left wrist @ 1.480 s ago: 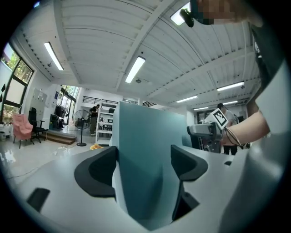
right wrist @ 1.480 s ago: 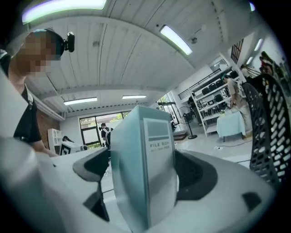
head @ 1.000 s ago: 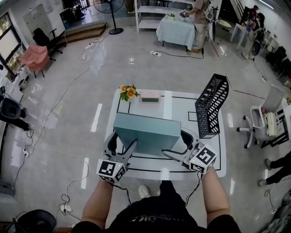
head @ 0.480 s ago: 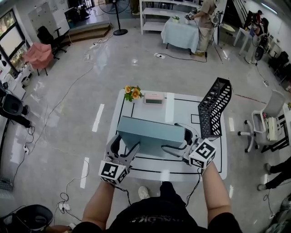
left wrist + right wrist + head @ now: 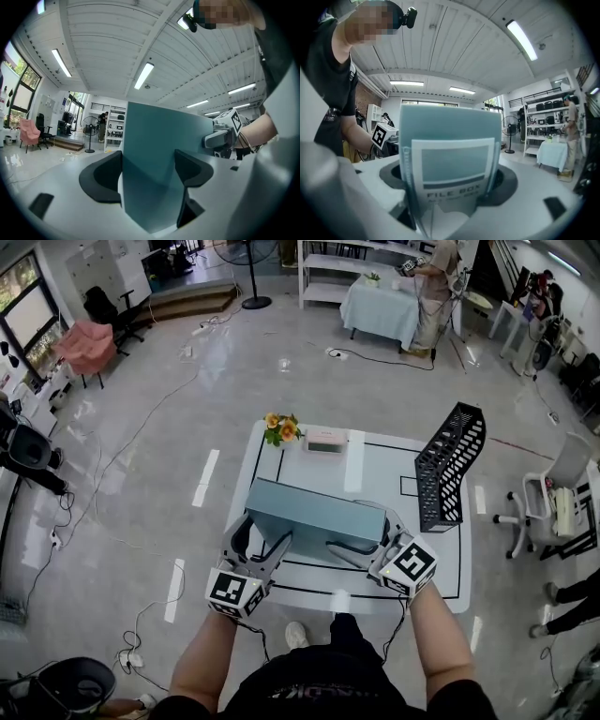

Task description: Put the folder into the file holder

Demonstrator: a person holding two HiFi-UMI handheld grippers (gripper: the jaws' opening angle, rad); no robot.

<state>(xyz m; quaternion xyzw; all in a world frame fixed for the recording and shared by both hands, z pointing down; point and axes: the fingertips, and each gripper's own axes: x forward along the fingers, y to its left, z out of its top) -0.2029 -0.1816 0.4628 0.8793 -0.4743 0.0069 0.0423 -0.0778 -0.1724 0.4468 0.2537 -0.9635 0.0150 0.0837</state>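
Note:
The teal folder [image 5: 314, 517], a box file, hangs on its long edge over the near half of the white table [image 5: 375, 465]. My left gripper [image 5: 258, 535] is shut on its left end; in the left gripper view the folder [image 5: 159, 154] fills the gap between both pads. My right gripper [image 5: 373, 532] has just been closing its jaws on the right end. In the right gripper view they press the labelled spine of the folder [image 5: 452, 164]. The black mesh file holder [image 5: 448, 470] stands upright at the table's right edge, away from both grippers.
A small pot of orange flowers [image 5: 281, 427] and a pink box [image 5: 326, 439] sit at the table's far edge. Black lines mark the tabletop. Chairs, cables, a fan and a person at a far table surround the area.
The right gripper's jaws, wide around the folder's right end a second ago, have closed in on it. That hand has shifted slightly left. The left gripper keeps its grip.

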